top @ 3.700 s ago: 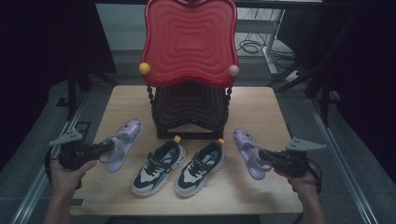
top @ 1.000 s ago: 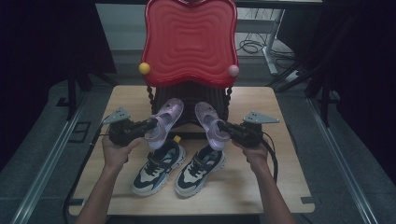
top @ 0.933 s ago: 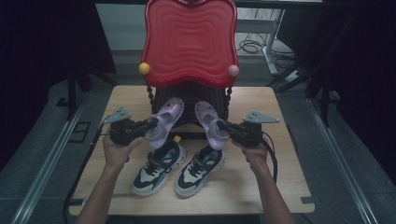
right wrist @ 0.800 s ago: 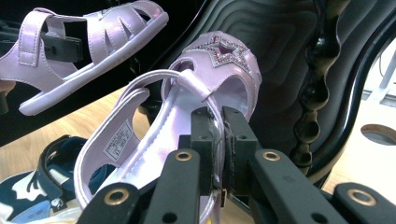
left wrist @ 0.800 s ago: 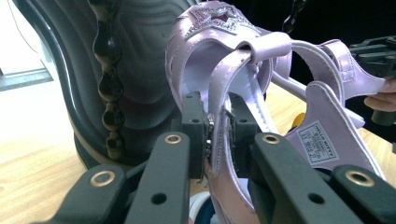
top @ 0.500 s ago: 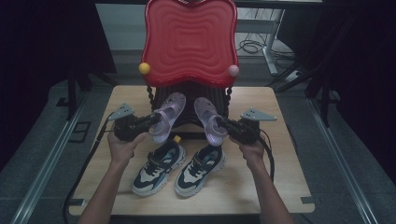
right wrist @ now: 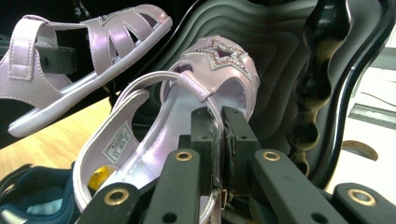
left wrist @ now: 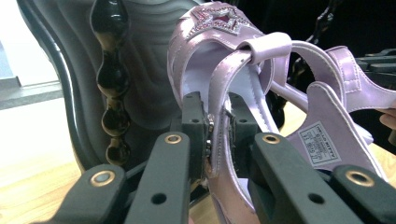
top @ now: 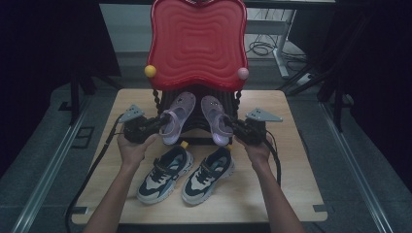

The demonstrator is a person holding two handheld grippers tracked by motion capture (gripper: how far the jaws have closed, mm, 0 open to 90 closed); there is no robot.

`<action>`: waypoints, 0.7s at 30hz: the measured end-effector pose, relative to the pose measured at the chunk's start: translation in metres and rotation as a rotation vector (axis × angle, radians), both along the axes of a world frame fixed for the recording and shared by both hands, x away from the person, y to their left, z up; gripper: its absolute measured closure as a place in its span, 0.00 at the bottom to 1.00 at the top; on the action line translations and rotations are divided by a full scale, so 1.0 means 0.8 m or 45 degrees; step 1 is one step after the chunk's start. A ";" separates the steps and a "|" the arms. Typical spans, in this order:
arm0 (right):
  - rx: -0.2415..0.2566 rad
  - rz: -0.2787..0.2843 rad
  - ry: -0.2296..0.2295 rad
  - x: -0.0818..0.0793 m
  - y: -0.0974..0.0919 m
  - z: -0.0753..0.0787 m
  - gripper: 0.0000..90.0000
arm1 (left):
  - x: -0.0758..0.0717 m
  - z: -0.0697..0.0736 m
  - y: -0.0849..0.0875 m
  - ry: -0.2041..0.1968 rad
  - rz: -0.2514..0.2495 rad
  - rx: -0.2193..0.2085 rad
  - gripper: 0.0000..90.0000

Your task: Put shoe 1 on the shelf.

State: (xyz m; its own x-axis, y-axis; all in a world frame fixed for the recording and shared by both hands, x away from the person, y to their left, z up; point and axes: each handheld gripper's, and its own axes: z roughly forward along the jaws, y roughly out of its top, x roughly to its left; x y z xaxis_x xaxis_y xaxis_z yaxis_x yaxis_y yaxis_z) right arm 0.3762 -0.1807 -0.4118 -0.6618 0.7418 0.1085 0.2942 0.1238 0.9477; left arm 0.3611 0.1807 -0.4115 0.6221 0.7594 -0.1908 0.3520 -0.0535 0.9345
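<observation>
My left hand-held gripper (top: 163,121) pinches one purple sandal (top: 178,118), my right hand-held gripper (top: 233,127) the other sandal (top: 215,119). I should slide both straight ahead onto the black rack (top: 197,127), toes first, slowly.

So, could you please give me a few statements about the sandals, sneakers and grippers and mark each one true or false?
1. The left gripper is clamped on a strap of the left sandal. True.
2. The right gripper is open and holds nothing. False: it grips the right sandal.
3. The sneakers rest on the table. True.
4. The sandals lie flat on the table. False: both are held up at the black rack.
5. The red panel is blue. False: red.
</observation>
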 end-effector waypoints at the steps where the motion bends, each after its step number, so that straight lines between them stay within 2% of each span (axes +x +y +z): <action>1: 0.002 -0.006 -0.002 0.001 0.001 0.000 0.93 | 0.001 -0.001 -0.001 -0.003 0.007 -0.002 0.90; 8: -0.006 -0.033 -0.021 0.008 0.008 -0.002 0.93 | 0.008 -0.003 -0.010 -0.009 0.014 0.018 0.90; 21: -0.052 -0.073 -0.077 0.017 0.027 0.001 0.93 | 0.019 -0.002 -0.029 -0.066 0.053 0.033 0.90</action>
